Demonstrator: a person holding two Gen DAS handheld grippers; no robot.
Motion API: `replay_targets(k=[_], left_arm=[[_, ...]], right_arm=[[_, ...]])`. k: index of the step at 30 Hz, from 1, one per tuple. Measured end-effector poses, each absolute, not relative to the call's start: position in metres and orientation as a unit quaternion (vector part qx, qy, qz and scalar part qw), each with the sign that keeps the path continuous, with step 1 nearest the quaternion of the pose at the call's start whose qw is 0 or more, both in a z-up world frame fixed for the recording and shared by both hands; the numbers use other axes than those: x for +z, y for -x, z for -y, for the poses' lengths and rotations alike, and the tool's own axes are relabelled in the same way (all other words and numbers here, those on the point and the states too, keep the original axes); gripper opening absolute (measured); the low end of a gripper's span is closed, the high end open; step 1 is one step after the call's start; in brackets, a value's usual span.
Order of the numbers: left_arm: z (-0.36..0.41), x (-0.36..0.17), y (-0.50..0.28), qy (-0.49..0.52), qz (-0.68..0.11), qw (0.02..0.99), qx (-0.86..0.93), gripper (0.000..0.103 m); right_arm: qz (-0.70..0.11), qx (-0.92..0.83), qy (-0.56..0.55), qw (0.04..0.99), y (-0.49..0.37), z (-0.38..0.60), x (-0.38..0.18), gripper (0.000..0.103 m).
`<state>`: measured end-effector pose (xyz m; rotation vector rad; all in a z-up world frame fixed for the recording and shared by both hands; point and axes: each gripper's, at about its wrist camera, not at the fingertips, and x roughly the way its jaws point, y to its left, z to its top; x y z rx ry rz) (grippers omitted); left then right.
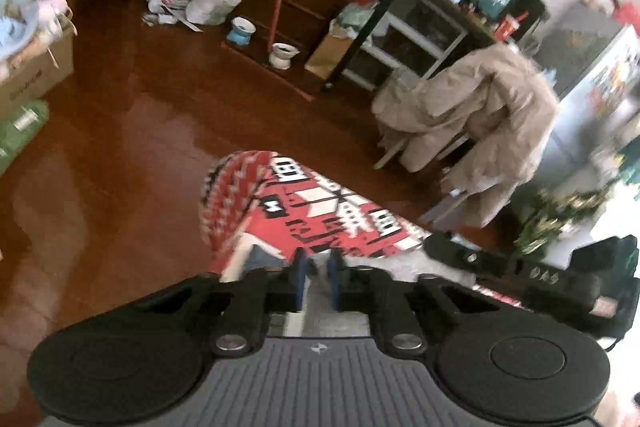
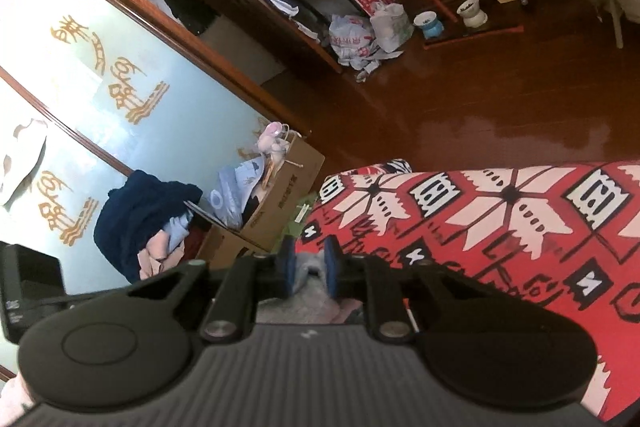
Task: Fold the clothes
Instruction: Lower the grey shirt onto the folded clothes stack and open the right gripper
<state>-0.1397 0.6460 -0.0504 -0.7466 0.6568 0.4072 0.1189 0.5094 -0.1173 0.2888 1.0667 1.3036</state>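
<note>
My left gripper (image 1: pixel 317 277) is shut on a fold of a light grey garment (image 1: pixel 386 259), with the cloth pinched between its blue pads (image 1: pixel 300 279). It is held over the corner of a bed with a red, white and black patterned cover (image 1: pixel 320 211). The black body of the right gripper (image 1: pixel 532 273) shows close by on the right. In the right wrist view my right gripper (image 2: pixel 310 269) is also shut on grey cloth (image 2: pixel 304 305), just off the edge of the patterned cover (image 2: pixel 500 227). Most of the garment is hidden under the grippers.
A glossy brown wooden floor (image 1: pixel 140 131) surrounds the bed. A beige coat on a chair (image 1: pixel 480 119) stands right. Shelves, bags and two pet bowls (image 1: pixel 282 55) line the far wall. An open cardboard box (image 2: pixel 276 195), a clothes pile (image 2: pixel 148 223) and a sliding-door wardrobe (image 2: pixel 100 67) stand left.
</note>
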Motion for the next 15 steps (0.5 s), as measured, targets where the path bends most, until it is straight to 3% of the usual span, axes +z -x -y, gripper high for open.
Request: replay_targets(k=[9,10,12,15], left_arm=[[-0.622,-0.04,0.148,0.292,-0.305,0.879,0.223,0.005],[-0.619,-0.039,0.149,0.284,-0.304,0.881,0.225,0.008],[-0.613,-0.036,0.153,0.269,-0.302,0.886,0.227,0.012],[-0.605,-0.029,0.161,0.249,-0.294,0.894,0.228,0.022]], right_arm=[[-0.45,0.561,-0.149,0.679,-0.117,-0.497,-0.118,0.008],[-0.448,0.565,-0.147,0.678,-0.115,-0.497,-0.116,0.009],[-0.443,0.567,-0.142,0.68,-0.111,-0.495,-0.112,0.021],[-0.403,0.57,-0.116,0.706,-0.1,-0.484,-0.095,0.023]])
